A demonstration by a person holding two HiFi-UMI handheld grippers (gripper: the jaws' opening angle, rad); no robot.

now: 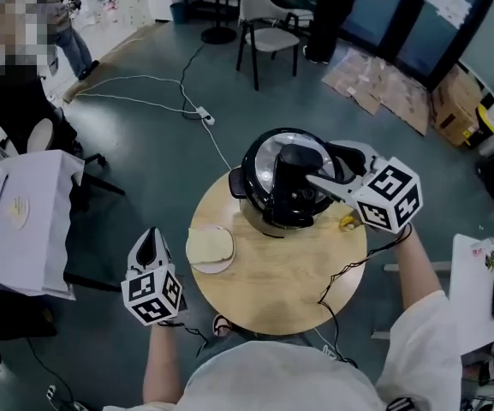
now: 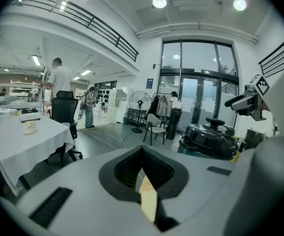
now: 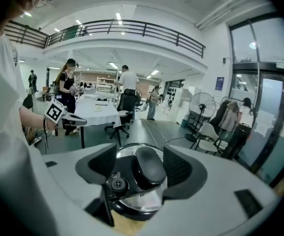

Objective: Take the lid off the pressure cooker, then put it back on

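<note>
Left gripper [image 1: 150, 236], nearest, is pressed together and empty, off the round wooden table's [image 1: 289, 289] left edge. Right gripper [image 1: 319, 164] stands spread around the black handle [image 3: 149, 168] of the shiny round lid [image 1: 264, 157], seated on the black pressure cooker [image 1: 268, 223] at the table's far side. Twisting may spin the unbraced pot, or a jaw may catch the small black valve [image 3: 117, 183].
</note>
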